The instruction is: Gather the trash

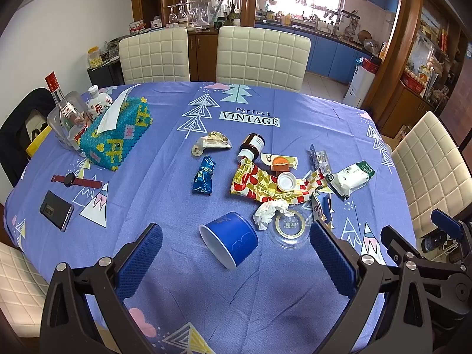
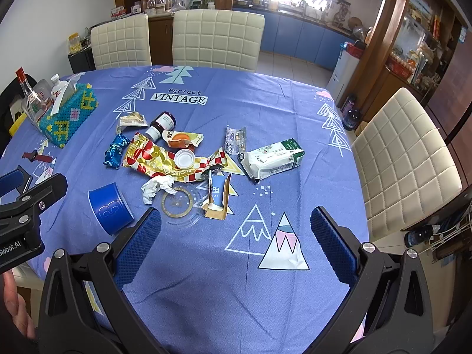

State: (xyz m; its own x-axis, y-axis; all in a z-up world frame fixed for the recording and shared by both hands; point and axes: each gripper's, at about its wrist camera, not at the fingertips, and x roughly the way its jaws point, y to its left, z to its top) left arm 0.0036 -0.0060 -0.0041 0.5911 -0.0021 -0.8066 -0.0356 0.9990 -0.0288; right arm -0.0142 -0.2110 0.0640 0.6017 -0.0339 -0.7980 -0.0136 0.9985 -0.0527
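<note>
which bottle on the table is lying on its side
The brown glass bottle with the white label, in the trash pile. The clear red-capped bottle and the white bottle behind the tissue box stand upright.

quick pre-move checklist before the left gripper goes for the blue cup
1. Left gripper open: ok, jaws spread wide, nothing between them.
2. Blue cup within the jaw line: ok, it lies on its side just ahead of the fingers.
3. Crumpled tissue apart from the cup: ok, a small gap shows.
4. Clear plastic lid out of the closing path: cannot tell, it sits close to the right-hand finger.
5. Right gripper free: ok, open and empty.
6. Trash bin located: not ok, none in either view.
</note>
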